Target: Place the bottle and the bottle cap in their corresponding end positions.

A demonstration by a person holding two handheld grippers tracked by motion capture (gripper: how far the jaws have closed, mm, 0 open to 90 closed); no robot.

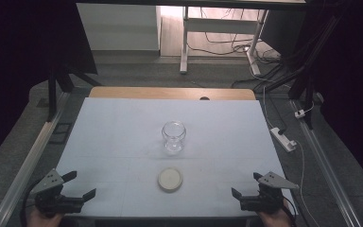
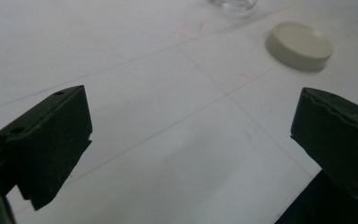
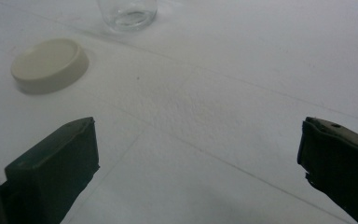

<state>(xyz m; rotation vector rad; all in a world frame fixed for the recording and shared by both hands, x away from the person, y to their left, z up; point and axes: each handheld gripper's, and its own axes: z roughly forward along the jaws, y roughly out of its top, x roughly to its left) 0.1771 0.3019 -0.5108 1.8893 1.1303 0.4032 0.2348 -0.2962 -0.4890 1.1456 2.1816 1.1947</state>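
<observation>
Jar [image 1: 174, 136]: clear glass, upright, mouth uncovered, at frame centre of the high view on the white table [image 1: 113, 137]. Its base shows at the top edge of both gripper views.

Lid [image 1: 170, 179]: cream disc, lying flat just below the jar in the high view, near it but apart. Upper right in the left gripper view [image 2: 299, 45]; upper left in the right gripper view [image 3: 49, 64].

Left gripper [image 1: 79, 185]: lower left corner of the high view, jaws spread wide, nothing between them, well apart from lid and jar.

Right gripper [image 1: 246, 184]: lower right corner, jaws likewise spread and empty, well apart from both items.

Step in hand, as judged: the start, before any reach; neither item is touched, and the jar stands uncapped.

Next move, as judged: one gripper goes inward to the lid and closes across its rim; the other is free to steady the jar. The lid is low and flat, so the jaws must come down close to the table to catch its edge.
</observation>
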